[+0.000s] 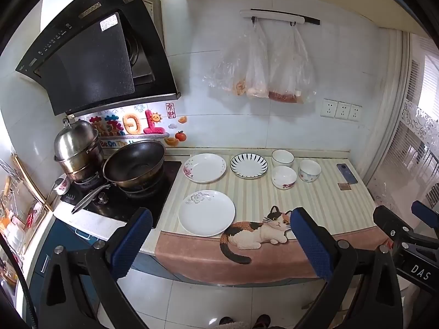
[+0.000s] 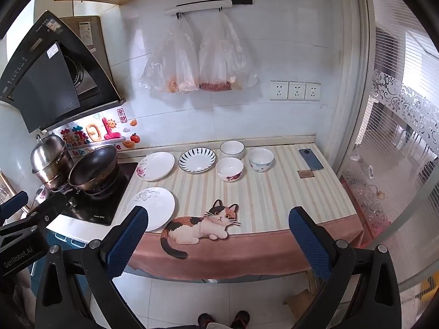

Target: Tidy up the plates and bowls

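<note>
Three plates lie on the striped counter mat point(image 1: 323, 208): a white plate with a grey flower point(image 1: 206, 213) point(image 2: 153, 208) at the front left, a pink-flowered plate point(image 1: 205, 167) point(image 2: 158, 166) behind it, and a blue-striped plate point(image 1: 248, 165) point(image 2: 197, 160). Three bowls stand to their right: a plain white bowl point(image 1: 283, 158) point(image 2: 232, 149), a red-flowered bowl point(image 1: 284, 177) point(image 2: 229, 169), and a blue-patterned bowl point(image 1: 310, 170) point(image 2: 261, 159). My left gripper point(image 1: 221, 229) and right gripper point(image 2: 218, 229) are open, empty, and held back in front of the counter edge.
A stove point(image 1: 120, 192) with a black wok point(image 1: 134, 163) and a steel pot point(image 1: 76, 148) stands left of the mat. A phone point(image 2: 311, 159) and a small brown card point(image 2: 306, 173) lie at the right. Plastic bags point(image 2: 197, 57) hang on the wall.
</note>
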`<state>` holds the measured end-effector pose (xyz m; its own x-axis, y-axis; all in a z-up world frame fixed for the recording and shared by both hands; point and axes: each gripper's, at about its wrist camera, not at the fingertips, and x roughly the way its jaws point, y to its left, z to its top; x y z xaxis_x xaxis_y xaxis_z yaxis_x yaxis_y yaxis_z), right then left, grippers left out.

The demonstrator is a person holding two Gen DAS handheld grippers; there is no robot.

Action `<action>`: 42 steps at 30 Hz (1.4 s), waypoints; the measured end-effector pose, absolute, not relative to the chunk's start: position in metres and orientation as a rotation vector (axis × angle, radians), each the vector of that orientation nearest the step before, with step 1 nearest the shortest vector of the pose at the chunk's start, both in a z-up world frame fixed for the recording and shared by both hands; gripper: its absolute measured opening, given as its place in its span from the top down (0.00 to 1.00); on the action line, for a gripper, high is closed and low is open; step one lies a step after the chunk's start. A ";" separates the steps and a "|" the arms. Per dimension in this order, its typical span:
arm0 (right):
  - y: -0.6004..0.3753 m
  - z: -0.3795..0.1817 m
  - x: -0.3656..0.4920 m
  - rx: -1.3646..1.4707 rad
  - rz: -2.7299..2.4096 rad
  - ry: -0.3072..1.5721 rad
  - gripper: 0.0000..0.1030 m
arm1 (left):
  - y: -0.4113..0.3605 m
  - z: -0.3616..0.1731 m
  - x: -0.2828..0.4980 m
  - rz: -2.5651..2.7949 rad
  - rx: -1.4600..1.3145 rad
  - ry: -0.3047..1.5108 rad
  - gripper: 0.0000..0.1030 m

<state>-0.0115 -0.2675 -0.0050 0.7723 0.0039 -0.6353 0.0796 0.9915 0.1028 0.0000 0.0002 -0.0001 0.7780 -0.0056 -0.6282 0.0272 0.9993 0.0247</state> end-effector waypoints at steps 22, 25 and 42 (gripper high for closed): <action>-0.262 -0.007 -0.012 0.131 -0.037 0.688 0.00 | 0.002 0.002 -0.004 -0.011 0.040 0.674 0.00; -0.261 -0.008 -0.013 0.130 -0.038 0.688 0.00 | 0.003 0.003 -0.003 -0.013 0.041 0.677 0.00; -0.260 0.000 -0.019 0.124 -0.033 0.682 0.00 | 0.007 0.003 -0.008 -0.013 0.039 0.676 0.00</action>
